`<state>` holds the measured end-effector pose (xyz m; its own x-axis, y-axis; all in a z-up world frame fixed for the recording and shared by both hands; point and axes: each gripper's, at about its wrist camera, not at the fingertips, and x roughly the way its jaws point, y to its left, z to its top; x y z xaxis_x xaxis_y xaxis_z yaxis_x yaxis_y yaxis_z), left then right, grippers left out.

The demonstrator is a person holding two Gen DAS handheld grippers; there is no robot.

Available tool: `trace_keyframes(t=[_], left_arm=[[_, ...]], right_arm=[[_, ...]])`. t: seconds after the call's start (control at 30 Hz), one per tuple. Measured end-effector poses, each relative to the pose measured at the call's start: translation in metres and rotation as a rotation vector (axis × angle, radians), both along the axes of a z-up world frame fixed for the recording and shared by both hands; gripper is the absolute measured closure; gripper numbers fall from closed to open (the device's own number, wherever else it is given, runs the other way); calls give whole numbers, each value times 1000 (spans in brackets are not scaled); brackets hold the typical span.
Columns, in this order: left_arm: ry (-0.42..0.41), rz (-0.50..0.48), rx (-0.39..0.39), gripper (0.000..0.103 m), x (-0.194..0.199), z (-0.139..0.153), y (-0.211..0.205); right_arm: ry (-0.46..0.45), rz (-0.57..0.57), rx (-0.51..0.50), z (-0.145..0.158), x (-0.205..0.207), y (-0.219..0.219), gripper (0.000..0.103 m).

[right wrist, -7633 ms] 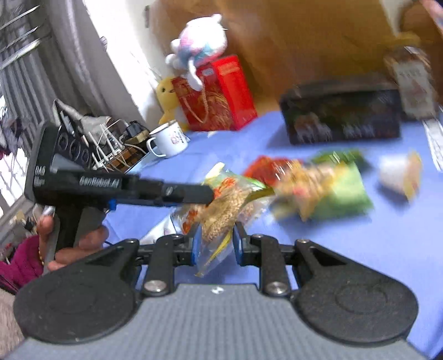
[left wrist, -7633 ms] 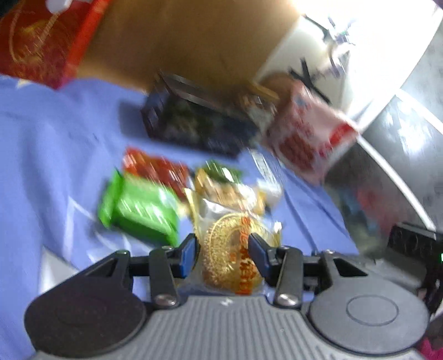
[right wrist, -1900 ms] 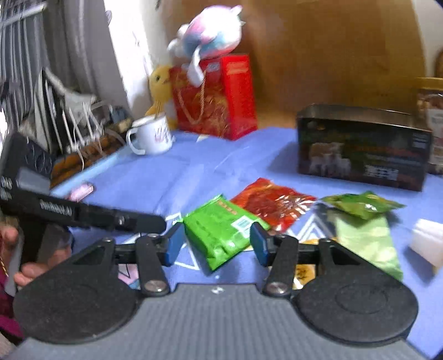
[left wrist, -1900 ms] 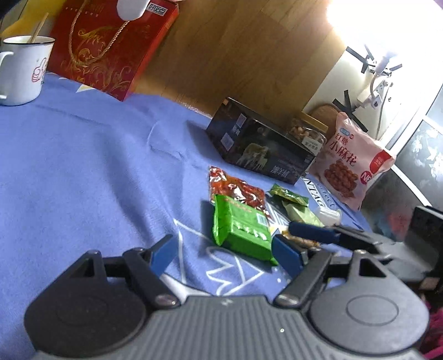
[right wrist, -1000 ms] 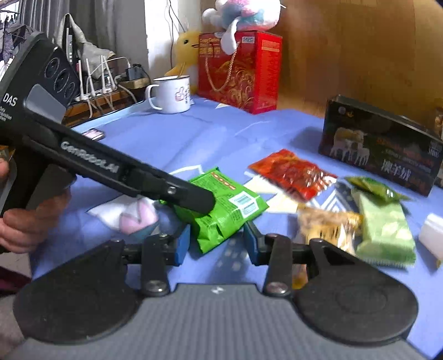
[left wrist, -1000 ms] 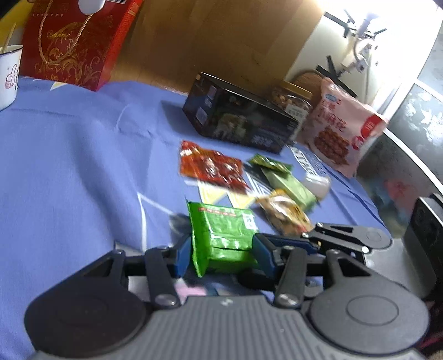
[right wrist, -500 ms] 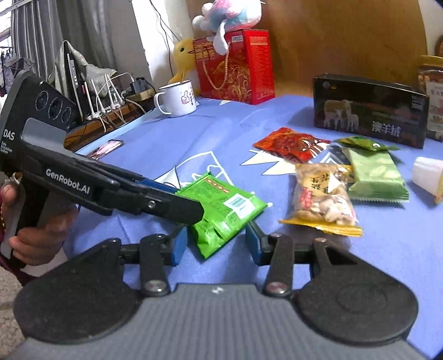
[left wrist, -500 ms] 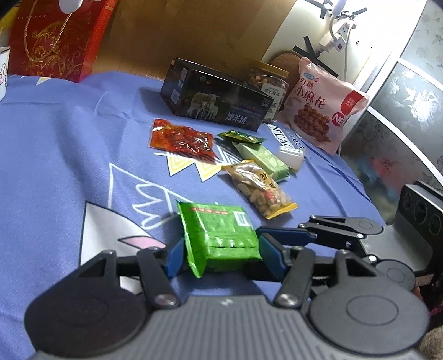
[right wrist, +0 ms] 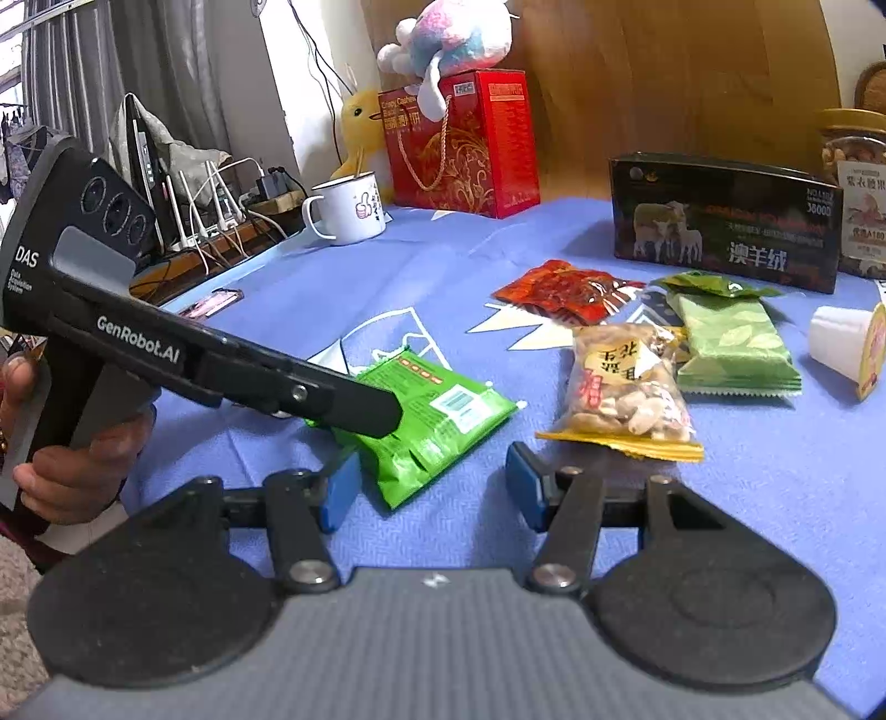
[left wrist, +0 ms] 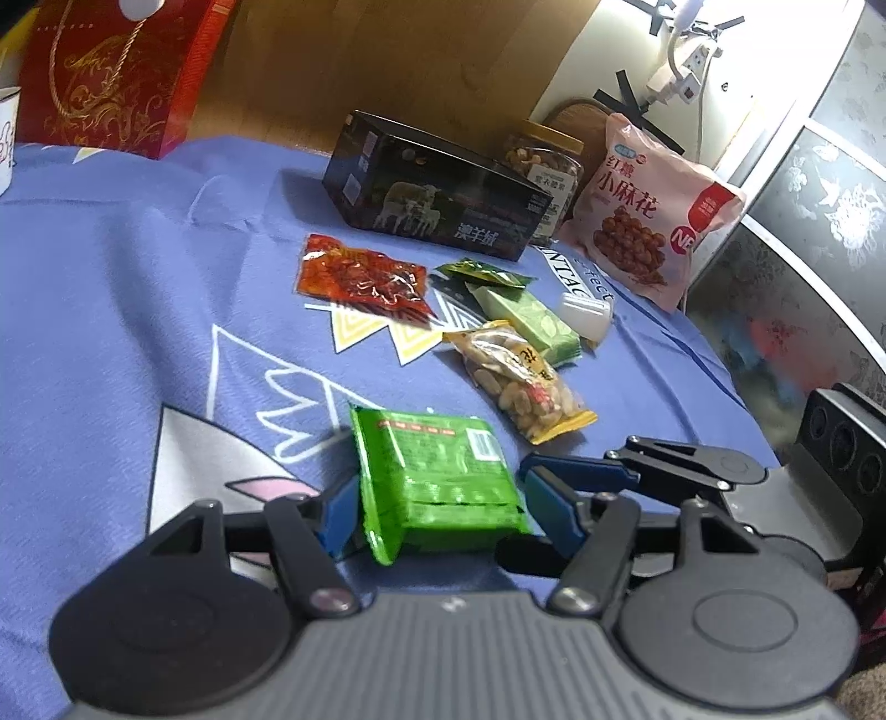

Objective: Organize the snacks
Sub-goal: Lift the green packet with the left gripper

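The bright green snack packet [left wrist: 437, 479] lies flat on the blue tablecloth [left wrist: 138, 310], nearest the person of all the snacks, and serves as the landmark here. The left gripper [left wrist: 440, 512] straddles it: its jaws have just been opening, and both blue pads now stand slightly clear of the packet's sides, gripping nothing. The right gripper [right wrist: 432, 487] has also just been opening; its jaws gape wide with only the packet's near corner between them, untouched on the right pad's side, while contact at the left pad cannot be told.

Beyond the green packet sits a clear jar of nuts [left wrist: 545, 160], its gold lid on, nuts visible through the wall. Just left of the jar is a closed dark box with sheep on it [left wrist: 437, 199]. A white mug [right wrist: 346, 210], far to the left of the packet, holds a stick that leans out of it. A small white cup [right wrist: 844, 349] lies on its side, right of the packet.

Between the green packet and the box lie a peanut bag [left wrist: 518, 382], a pale green wafer pack [left wrist: 531, 321], a small dark green sachet [left wrist: 484, 274] and a red snack pack [left wrist: 362, 277].

Only the left wrist view shows the pink bag of twists [left wrist: 653, 210] beside the jar. Only the right wrist view shows the plush toy [right wrist: 448, 44] atop the red gift box [right wrist: 465, 144], and the person's hand [right wrist: 77, 459] on the left gripper's handle.
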<state>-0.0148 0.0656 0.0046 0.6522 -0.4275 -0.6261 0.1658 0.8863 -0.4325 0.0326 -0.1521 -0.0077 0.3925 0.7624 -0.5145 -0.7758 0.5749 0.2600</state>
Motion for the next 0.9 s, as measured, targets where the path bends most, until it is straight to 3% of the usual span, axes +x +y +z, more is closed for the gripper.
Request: trace_keyframes(t=[0.4, 0.63, 0.9], left_arm=[[13, -86, 28, 41, 13, 1, -31], [12, -182, 43, 41, 39, 2, -68], [-7, -218, 87, 41, 66, 3, -99]], right_arm=[[2, -7, 13, 0, 0, -18, 53], [16, -96, 34, -3, 1, -56, 55], [71, -218, 97, -7, 17, -79, 60]])
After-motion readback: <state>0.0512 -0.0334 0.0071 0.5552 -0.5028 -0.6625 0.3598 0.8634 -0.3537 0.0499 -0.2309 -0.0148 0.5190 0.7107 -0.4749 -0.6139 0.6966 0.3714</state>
